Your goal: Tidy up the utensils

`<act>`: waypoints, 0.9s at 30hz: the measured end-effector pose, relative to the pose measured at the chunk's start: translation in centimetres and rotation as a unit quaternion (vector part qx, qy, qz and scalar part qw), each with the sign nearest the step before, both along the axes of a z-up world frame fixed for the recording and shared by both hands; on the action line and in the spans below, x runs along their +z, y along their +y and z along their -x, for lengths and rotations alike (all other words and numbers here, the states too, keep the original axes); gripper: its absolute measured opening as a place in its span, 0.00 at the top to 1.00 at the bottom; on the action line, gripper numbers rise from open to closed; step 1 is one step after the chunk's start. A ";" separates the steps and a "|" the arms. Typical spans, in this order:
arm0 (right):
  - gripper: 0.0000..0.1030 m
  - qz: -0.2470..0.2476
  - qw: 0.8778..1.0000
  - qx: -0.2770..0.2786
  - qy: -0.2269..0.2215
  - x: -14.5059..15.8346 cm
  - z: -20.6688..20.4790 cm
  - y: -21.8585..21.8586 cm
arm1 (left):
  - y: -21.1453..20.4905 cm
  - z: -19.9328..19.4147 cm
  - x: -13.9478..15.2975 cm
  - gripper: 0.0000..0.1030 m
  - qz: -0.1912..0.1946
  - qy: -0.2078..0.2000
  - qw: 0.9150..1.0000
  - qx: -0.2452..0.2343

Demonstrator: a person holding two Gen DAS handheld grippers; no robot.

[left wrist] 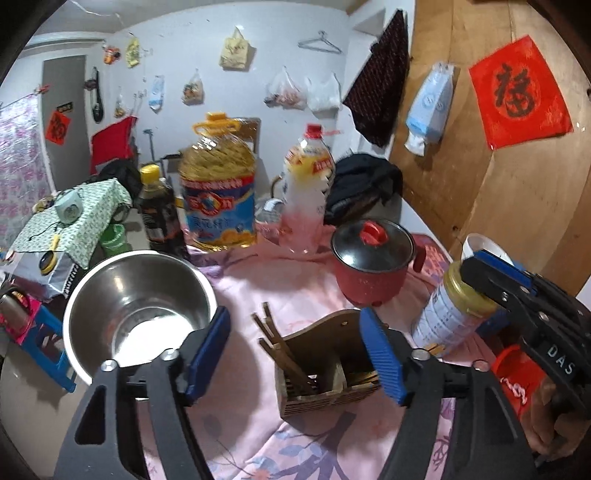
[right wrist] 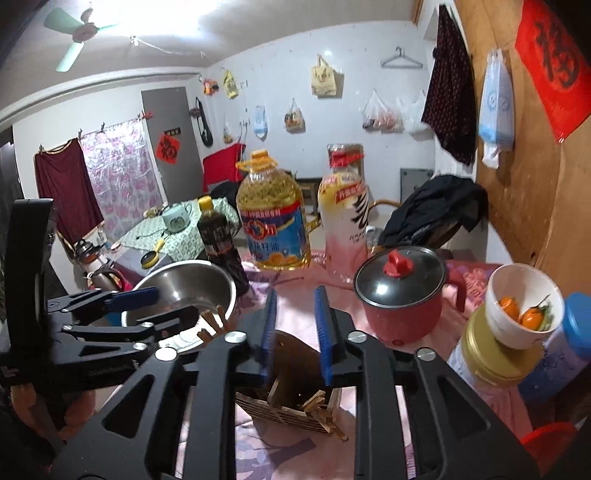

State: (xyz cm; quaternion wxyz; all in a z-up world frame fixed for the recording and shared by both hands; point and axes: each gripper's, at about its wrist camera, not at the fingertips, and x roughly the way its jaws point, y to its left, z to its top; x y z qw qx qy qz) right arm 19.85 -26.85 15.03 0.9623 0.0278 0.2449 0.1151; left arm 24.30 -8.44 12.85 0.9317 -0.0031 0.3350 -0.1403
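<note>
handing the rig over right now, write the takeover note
Left gripper: jaws open, empty, above the brown wooden utensil holder.
Right gripper: jaws open, empty, over the same holder.
Wooden chopsticks stand in the holder's left compartment; more wooden pieces lie in the other one.
Shiny steel bowl sits left of the holder.
No loose utensils visible; check for leftovers before finishing.

Indoor light, moderate, slightly cool. Right wrist view: strong overexposed glare on white ceiling point(right wrist: 155, 22) beside pale green ceiling fan point(right wrist: 79, 33). Round stainless-steel bowl point(left wrist: 136, 295) shows a bright specular patch on its floor. Pink floral tablecloth point(left wrist: 280, 288) carries only soft, faint shadows. Both views: heavy fisheye bending, black vignette at corners. Mild blur and noise throughout; edges softest.
</note>
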 end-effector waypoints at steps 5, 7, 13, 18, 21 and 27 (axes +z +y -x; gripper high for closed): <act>0.51 -0.002 1.000 -0.015 -0.023 1.0 3.5 0.6 | 1.7 3.2 1.4 0.15 -0.005 -0.022 1.000 0.019; 0.43 -0.001 0.999 -0.022 -0.033 1.4 5.1 1.1 | 2.4 4.5 1.8 0.11 -0.012 -0.033 0.999 0.030; 0.17 0.001 0.997 -0.051 -0.056 1.7 9.1 2.8 | 5.0 6.9 1.6 0.06 -0.004 -0.025 0.999 0.045; 0.06 -0.036 0.992 -0.096 -0.074 -0.4 12.6 3.7 | 7.1 8.5 -0.3 0.06 -0.004 -0.013 0.998 0.065; 0.06 -0.049 0.991 -0.114 -0.040 -3.3 13.7 4.3 | 8.1 9.5 -3.4 0.06 -0.025 0.006 0.997 0.079; 0.06 0.014 0.980 -0.196 0.023 -9.7 17.4 5.5 | 8.5 12.1 -10.2 0.06 -0.059 0.079 0.992 0.073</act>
